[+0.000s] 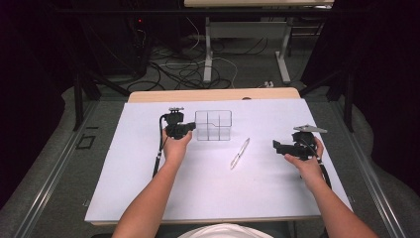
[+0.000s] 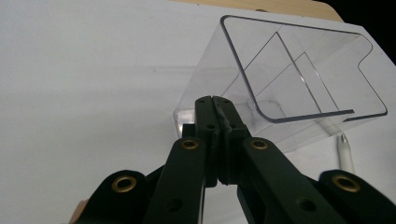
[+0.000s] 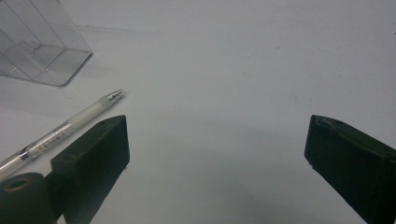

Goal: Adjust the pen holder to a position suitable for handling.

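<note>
left gripper [image 2: 215, 100] level, jaws closed, seemingly touching clear organizer [image 2: 299, 79] | right gripper [image 3: 217, 154] jaws wide beside pen [image 3: 70, 128]

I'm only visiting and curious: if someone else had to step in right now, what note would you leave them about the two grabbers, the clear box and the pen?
Left gripper: jaws shut, tips at the near wall of the clear organizer; whether it pinches that wall is not clear.
Right gripper: jaws wide open, nothing between them, above the white table cover.
Pen: lying flat on the cover, between the organizer and the right gripper, untouched.
Done: left gripper is at the organizer.
Left, probably: pick up the pen with the right gripper and drop it in a compartment.
</note>
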Demonstrator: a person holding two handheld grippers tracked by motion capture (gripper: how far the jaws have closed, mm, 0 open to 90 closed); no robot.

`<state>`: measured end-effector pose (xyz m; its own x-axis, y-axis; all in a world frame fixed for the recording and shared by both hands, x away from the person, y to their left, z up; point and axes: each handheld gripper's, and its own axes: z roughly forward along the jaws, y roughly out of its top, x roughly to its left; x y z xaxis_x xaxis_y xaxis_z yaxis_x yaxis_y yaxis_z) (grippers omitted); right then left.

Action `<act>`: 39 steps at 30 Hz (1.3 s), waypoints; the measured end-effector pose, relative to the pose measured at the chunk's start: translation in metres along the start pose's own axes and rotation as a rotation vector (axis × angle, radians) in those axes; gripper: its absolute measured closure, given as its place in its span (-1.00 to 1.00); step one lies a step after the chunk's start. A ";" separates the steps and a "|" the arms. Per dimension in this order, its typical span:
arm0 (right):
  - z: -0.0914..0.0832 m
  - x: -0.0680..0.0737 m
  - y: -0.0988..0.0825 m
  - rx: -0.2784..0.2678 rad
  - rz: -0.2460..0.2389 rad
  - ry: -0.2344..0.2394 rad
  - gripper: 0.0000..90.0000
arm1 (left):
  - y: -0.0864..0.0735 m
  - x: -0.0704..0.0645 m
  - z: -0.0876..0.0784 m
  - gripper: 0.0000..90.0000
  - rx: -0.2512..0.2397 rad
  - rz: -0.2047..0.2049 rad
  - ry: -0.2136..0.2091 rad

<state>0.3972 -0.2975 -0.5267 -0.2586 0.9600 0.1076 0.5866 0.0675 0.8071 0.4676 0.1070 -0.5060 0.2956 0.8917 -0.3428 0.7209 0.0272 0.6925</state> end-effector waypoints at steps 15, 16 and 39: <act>0.000 0.000 0.000 -0.002 -0.004 0.004 -0.86 | 0.004 -0.010 0.006 0.98 0.015 0.020 -0.014; 0.000 0.000 0.000 0.000 -0.001 0.003 -0.86 | 0.004 -0.010 0.006 0.96 0.011 0.021 -0.009; -0.001 -0.001 0.000 -0.003 0.009 0.000 -0.86 | 0.005 -0.008 -0.023 0.35 -0.025 0.042 -0.093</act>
<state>0.3969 -0.2991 -0.5260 -0.2534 0.9606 0.1144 0.5864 0.0585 0.8079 0.4539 0.1103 -0.4848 0.3825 0.8467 -0.3700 0.6912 0.0035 0.7226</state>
